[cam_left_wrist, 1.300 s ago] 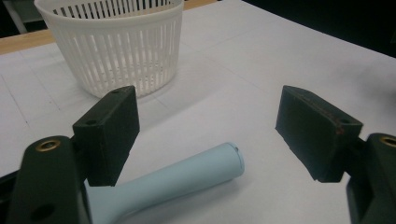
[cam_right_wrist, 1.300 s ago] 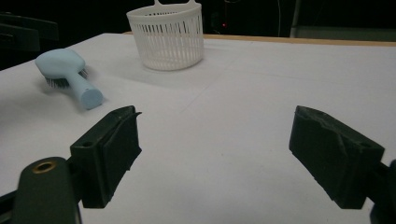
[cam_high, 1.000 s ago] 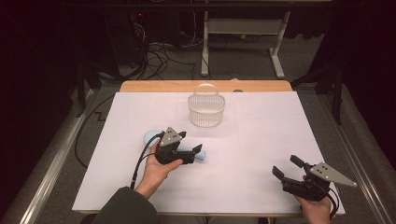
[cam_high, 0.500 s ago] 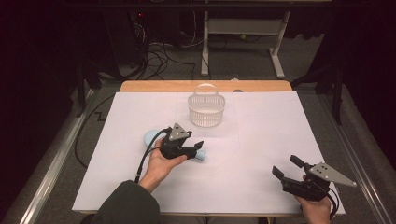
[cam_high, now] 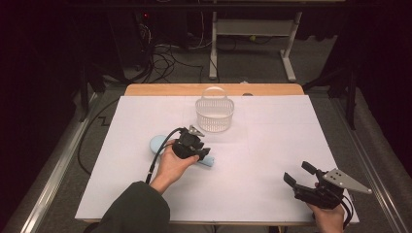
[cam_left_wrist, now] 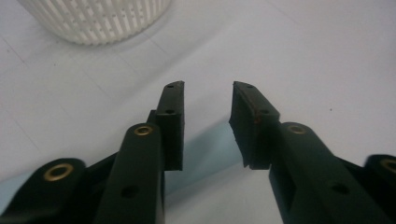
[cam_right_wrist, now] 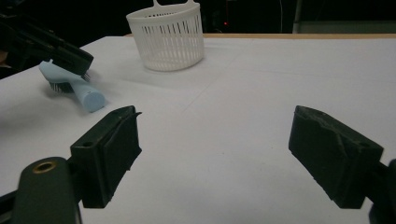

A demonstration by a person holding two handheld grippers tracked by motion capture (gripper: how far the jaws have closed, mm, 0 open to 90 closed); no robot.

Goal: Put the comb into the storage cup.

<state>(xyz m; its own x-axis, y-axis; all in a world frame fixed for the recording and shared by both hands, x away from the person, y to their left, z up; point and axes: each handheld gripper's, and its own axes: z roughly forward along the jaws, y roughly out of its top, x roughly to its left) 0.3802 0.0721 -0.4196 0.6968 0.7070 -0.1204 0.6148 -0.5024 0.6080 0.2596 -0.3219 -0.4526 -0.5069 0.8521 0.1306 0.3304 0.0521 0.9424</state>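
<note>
We see the left gripper [cam_high: 197,151] over the light blue brush [cam_high: 160,144], which lies on the white table cover [cam_high: 272,145] in front of the white basket [cam_high: 214,115]. Compared with a second ago, our left hand has slid the gripper a little toward the brush's handle end, and the jaws have just been closing. In the left gripper view they stand narrowly apart with the pale blue handle [cam_left_wrist: 205,149] below and between them; the pads seem not to press on it yet, though that view is too tight to be sure. The brush itself lies where it lay before, bristle head toward the table's left, handle toward the middle.

The right gripper [cam_high: 303,175] rests near the table's front right corner, unmoved since the earlier frames. Its jaws stand wide open with nothing between them, well apart from the brush and the basket.
</note>
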